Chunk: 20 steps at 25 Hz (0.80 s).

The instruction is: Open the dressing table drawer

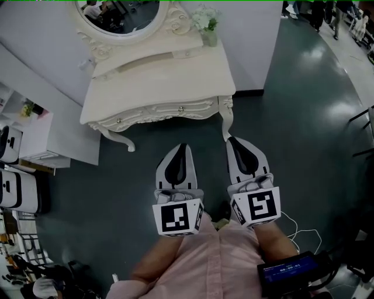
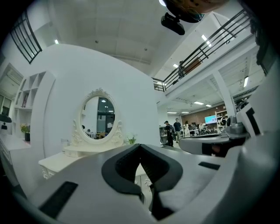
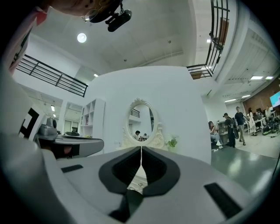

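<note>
The cream dressing table (image 1: pixel 158 76) with an oval mirror (image 1: pixel 125 14) stands against the white wall, straight ahead of me. Its carved drawer front (image 1: pixel 169 111) is closed and carries two small knobs, one of them (image 1: pixel 181 109) near the middle. My left gripper (image 1: pixel 182 146) and right gripper (image 1: pixel 232 140) are held side by side over the floor, short of the table, both pointing at it. Each is shut with nothing between its jaws. The left gripper view shows the left gripper (image 2: pixel 140 145) with the table (image 2: pixel 61 159) to its left. In the right gripper view the mirror (image 3: pixel 141 124) stands just above the right gripper (image 3: pixel 141 148).
A small potted plant (image 1: pixel 205 23) sits on the table's right end. White shelving and boxes (image 1: pixel 23 146) stand at the left. A white cable (image 1: pixel 304 233) lies on the dark floor at right. People (image 3: pixel 238 124) stand far off in the open hall.
</note>
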{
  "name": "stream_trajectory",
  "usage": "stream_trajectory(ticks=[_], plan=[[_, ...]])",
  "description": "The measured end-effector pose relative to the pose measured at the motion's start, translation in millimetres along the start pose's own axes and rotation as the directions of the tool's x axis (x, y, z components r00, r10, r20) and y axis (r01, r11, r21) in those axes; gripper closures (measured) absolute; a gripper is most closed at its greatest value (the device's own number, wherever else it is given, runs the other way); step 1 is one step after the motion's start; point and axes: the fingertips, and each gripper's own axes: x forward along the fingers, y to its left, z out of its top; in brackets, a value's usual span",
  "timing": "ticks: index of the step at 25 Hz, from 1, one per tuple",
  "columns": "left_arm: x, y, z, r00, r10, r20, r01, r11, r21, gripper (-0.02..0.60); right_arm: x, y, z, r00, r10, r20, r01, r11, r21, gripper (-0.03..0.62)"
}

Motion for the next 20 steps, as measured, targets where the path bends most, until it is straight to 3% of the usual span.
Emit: stream_trajectory(ticks=[9, 20], plan=[[10, 36, -15, 0.997, 0.071, -0.038, -0.072, 0.997, -0.024, 0.56, 32, 13, -19, 0.998, 0.043, -0.051, -0.043, 0.999, -0.004, 0.574], [63, 108, -31, 0.997, 0.067, -0.05, -0.07, 0.996, -0.064, 0.56, 120, 29, -30, 0.996, 0.032, -0.083, -0.034, 0.999, -0.029, 0.574]])
